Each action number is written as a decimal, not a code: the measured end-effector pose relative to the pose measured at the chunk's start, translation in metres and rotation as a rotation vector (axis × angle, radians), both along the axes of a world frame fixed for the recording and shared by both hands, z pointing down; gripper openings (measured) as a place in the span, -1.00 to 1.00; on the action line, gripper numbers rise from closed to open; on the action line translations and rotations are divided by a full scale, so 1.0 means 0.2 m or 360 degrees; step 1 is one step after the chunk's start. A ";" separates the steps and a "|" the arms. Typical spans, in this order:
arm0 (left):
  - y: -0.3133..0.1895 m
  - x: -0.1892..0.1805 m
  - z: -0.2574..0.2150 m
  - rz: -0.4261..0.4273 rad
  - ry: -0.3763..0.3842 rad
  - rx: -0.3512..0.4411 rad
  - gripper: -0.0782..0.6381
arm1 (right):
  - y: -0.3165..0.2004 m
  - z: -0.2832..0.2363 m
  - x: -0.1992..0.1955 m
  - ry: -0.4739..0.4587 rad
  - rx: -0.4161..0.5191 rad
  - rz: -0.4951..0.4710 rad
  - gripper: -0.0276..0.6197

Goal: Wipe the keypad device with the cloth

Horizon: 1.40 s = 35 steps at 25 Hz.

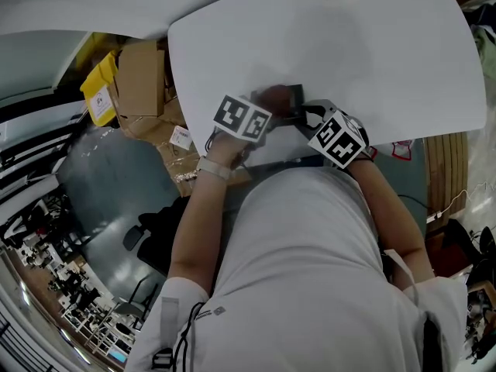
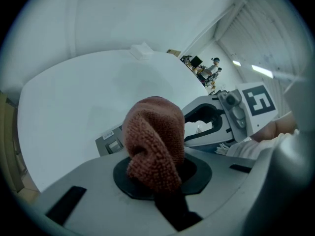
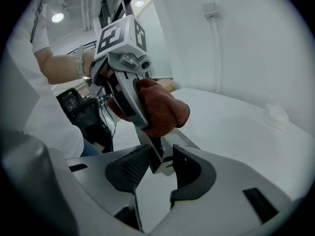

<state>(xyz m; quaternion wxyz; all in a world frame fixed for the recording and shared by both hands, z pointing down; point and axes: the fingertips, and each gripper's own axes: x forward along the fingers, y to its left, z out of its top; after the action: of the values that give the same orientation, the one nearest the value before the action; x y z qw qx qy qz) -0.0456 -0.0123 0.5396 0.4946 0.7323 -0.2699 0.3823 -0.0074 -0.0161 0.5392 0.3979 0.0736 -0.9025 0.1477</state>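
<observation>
The left gripper (image 2: 160,178) pinches the bunched reddish-brown cloth (image 2: 152,146) just over the keypad device (image 3: 168,144), whose near end the right gripper (image 3: 160,167) clamps at the white table's (image 1: 387,53) near edge, beside a closed cardboard box (image 1: 141,76).

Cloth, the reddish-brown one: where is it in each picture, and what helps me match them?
Head view: cloth, a dark blur just above centre, near the table's near edge.
Left gripper view: cloth at centre, bunched in the jaws.
Right gripper view: cloth left of centre, above the jaws.
Shared landmark: the grey keypad device next to the cloth.
</observation>
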 end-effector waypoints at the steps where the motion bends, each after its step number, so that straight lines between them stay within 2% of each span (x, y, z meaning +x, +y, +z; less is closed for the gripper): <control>1: 0.00 0.00 0.00 -0.0003 -0.0002 0.0001 -0.60 | 0.00 0.00 0.00 0.0001 0.0002 -0.0001 -0.44; 10: -0.04 -0.01 0.05 -0.0009 -0.0017 0.0014 -0.61 | 0.00 0.01 -0.01 -0.0002 0.0010 0.0014 -0.44; 16: -0.07 -0.01 0.09 0.0031 -0.0081 0.0019 -0.61 | 0.00 0.00 0.00 -0.0005 0.0001 0.0019 -0.44; 20: -0.11 -0.01 0.12 0.0005 -0.0066 0.0003 -0.61 | 0.00 0.00 0.00 -0.0009 -0.0010 0.0025 -0.44; 35: -0.25 -0.02 0.27 -0.0036 -0.0131 -0.0029 -0.61 | 0.01 0.01 0.00 -0.0022 -0.0042 0.0032 -0.44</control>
<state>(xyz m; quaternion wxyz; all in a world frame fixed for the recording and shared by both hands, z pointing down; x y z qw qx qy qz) -0.0500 -0.0622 0.5944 0.4941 0.7083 -0.2948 0.4089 -0.0071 -0.0151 0.5407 0.3912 0.0763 -0.9023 0.1642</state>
